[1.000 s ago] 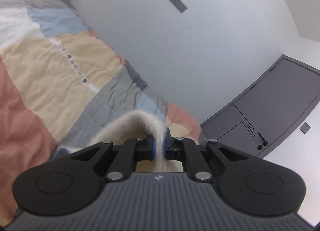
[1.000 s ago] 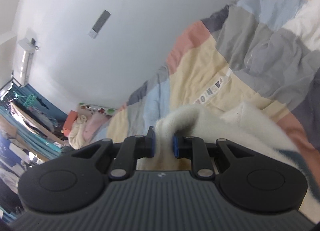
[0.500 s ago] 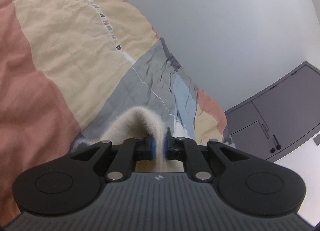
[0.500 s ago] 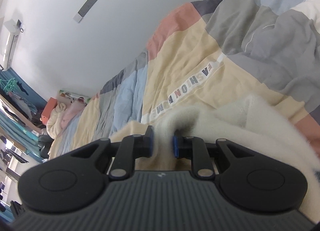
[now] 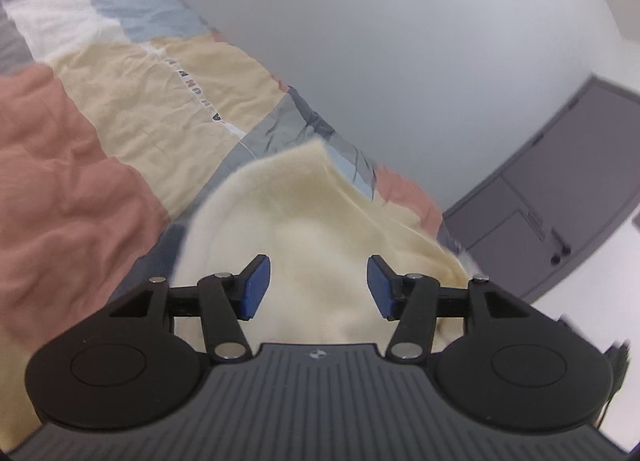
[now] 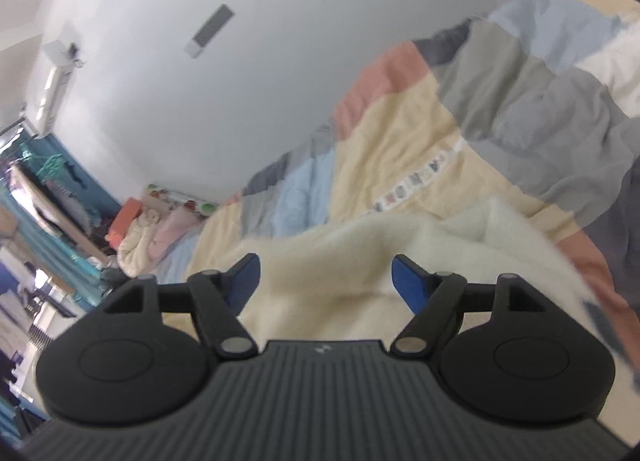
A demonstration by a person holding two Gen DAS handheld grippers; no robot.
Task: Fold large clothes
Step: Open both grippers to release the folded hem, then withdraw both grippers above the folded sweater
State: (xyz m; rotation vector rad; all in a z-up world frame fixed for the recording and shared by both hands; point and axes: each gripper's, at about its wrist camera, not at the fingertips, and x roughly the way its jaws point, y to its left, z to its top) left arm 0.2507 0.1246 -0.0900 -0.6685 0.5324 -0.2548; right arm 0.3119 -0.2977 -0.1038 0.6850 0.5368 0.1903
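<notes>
Fluffy cream fleece garment (image 5: 320, 221), nap soft and slightly fuzzy at the edges, thick pile also on the right-wrist side (image 6: 360, 253). Patchwork quilt (image 5: 80, 165) of thin woven cloth, matt and finely creased, with a printed fabric strip. Left gripper (image 5: 318, 287) and right gripper (image 6: 326, 281) in matt black plastic, ribbed on the near housing, with bright metal pivot pins and matt blue rubbery pads (image 5: 254, 287). Smooth matt painted wall (image 5: 400, 81); grey door (image 5: 560, 197) with a flat satin finish.

Your garment (image 5: 316, 221) lies on the quilt (image 5: 80, 165), spread under and ahead of both grippers; behind the quilt stands the wall (image 5: 400, 73), a door (image 5: 560, 197) to its right, a pile of bedding (image 6: 156, 229) at the far left end
</notes>
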